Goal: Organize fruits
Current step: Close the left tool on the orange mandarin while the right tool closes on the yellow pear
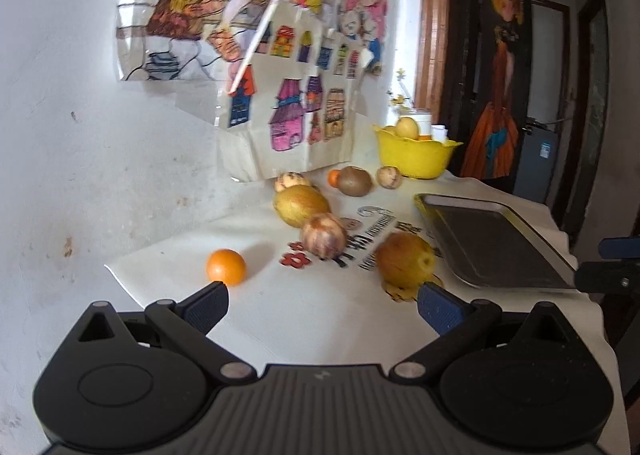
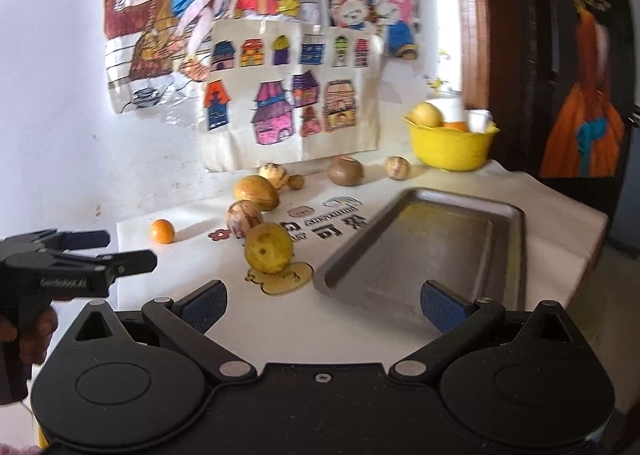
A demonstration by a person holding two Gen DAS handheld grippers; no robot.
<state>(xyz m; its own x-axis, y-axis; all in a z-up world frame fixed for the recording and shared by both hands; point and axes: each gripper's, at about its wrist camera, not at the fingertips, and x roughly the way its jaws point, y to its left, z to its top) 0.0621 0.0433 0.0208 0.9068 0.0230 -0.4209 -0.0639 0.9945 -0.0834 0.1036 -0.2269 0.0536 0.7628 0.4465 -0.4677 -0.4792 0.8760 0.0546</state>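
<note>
Left wrist view: yellow bowl (image 1: pixel 416 155) behind the metal tray (image 1: pixel 496 247), holding a yellow fruit (image 1: pixel 407 127); tray bare. Left gripper (image 1: pixel 322 305) low over the desk (image 1: pixel 320 327), jaws wide apart, empty, orange (image 1: pixel 226 267) just beyond.

Right wrist view: right gripper (image 2: pixel 322 305) before the tray, jaws spread, empty; fruits scattered left of the tray.

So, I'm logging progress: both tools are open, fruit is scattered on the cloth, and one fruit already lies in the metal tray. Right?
Not quite. The metal tray holds no fruit, as the right wrist view shows. Both tools, left tool and right tool, are open, and fruit like the orange lies scattered on the cloth.
</note>
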